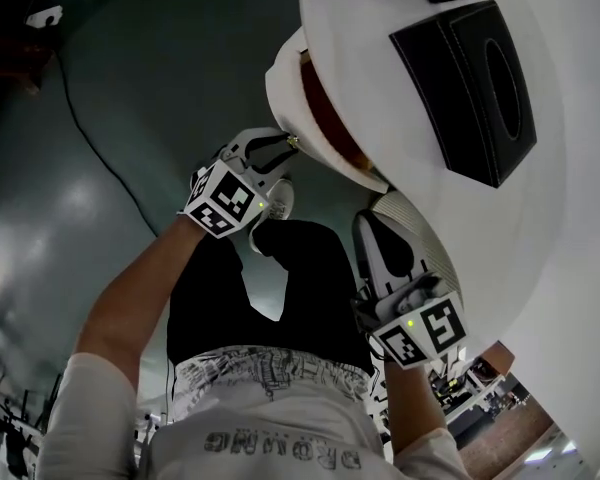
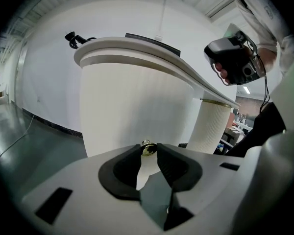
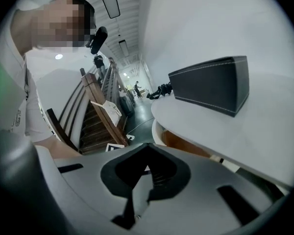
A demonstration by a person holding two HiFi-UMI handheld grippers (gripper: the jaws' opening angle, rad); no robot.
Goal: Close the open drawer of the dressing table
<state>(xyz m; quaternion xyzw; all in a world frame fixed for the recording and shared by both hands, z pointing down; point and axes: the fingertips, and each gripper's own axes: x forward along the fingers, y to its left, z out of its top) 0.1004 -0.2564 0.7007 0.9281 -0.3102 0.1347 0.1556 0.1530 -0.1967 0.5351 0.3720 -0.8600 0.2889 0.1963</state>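
Drawer (image 1: pixel 325 118) of the white dressing table (image 1: pixel 580 268) stands pulled out, brown inside showing under the tabletop's edge. L gripper (image 2: pixel 148 154) is at the curved drawer front, jaws drawn in part-way onto the small gold knob (image 2: pixel 148 148), a pad touching it on each side. R gripper (image 3: pixel 146 148) sits lower, near the ribbed leg (image 1: pixel 420 226), jaws together w/ nothing btwn them. Black tissue box (image 1: pixel 470 88) rests on the tabletop, apart from the drawer.

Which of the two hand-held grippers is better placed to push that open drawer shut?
Left. The left hand-held gripper grips the gold knob of the open drawer; the right hand-held gripper is shut and empty, away from it.
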